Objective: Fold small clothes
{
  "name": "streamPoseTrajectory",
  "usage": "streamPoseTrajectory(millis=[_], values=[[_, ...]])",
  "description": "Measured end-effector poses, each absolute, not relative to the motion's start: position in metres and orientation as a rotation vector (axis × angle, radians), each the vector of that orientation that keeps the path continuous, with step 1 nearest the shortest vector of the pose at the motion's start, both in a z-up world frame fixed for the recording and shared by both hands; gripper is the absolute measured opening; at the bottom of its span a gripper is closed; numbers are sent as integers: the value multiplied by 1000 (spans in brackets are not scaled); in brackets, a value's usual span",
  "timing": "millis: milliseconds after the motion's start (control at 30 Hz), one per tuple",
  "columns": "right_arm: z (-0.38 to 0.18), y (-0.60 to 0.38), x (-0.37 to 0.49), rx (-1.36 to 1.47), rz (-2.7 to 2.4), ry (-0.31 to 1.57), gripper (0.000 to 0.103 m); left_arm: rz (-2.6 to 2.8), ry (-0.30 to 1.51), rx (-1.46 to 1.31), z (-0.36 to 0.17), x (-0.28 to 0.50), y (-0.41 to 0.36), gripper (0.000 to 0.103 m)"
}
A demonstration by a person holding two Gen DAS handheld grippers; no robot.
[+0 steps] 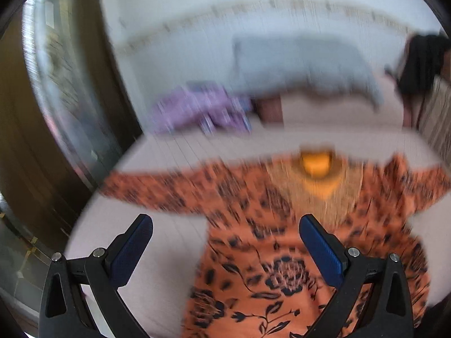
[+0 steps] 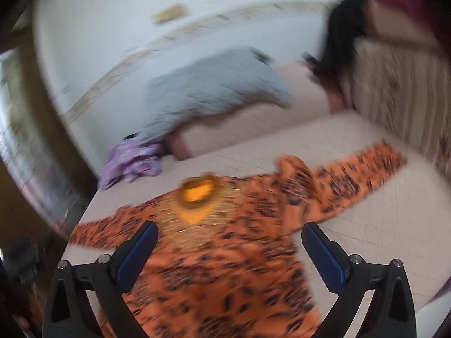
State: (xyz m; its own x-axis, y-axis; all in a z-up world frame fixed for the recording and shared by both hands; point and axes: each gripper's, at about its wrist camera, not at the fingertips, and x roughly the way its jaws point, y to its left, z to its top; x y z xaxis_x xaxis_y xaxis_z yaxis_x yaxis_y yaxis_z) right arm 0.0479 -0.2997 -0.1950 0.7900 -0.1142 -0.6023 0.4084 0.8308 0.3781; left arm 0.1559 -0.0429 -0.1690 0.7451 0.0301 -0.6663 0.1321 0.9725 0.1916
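Note:
An orange top with a dark floral print (image 1: 262, 253) lies spread flat on a pale mattress (image 1: 157, 248), neckline away from me, both sleeves stretched out sideways. My left gripper (image 1: 225, 226) is open and empty above the top's lower left part. In the right wrist view the same top (image 2: 225, 259) lies under my right gripper (image 2: 229, 233), which is open and empty above the chest area. Its right sleeve (image 2: 352, 180) reaches toward the far right. Both views are motion-blurred.
A crumpled purple garment (image 1: 197, 109) lies at the mattress's far left corner, also in the right wrist view (image 2: 129, 163). A grey blanket (image 2: 214, 90) lies on a bed behind. A striped beige cushion (image 2: 400, 95) and dark cloth (image 2: 341, 33) stand at right. A dark door frame (image 1: 33, 140) stands at left.

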Motion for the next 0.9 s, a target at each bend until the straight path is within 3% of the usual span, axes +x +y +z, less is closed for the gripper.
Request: streamPoseTrajectory(millis=[100, 233, 300, 467, 567, 633, 667, 700, 767, 900], values=[[-249, -399, 60, 766, -425, 626, 103, -76, 883, 287, -235, 195, -63, 103], [-303, -501, 47, 1119, -574, 523, 102, -93, 917, 353, -281, 224, -89, 103], [-317, -543, 43, 1228, -616, 442, 93, -116, 933, 365, -293, 235, -98, 103], [-329, -603, 54, 1223, -688, 422, 78, -156, 987, 355, -316, 250, -111, 103], [-323, -614, 72, 1140, -732, 431, 76, -165, 951, 359, -318, 248, -114, 103], [-324, -623, 86, 1089, -741, 453, 67, -167, 951, 308, -320, 248, -109, 103], [-325, -627, 94, 1040, -760, 476, 49, -166, 964, 248, -323, 248, -104, 103], [-328, -631, 99, 1016, -766, 501, 22, -167, 970, 199, -325, 248, -99, 103], [-333, -638, 102, 1021, -760, 492, 11, -172, 974, 158, -326, 247, -93, 103], [-306, -627, 97, 1008, -702, 390, 9, -157, 978, 178, -326, 246, -98, 103]])
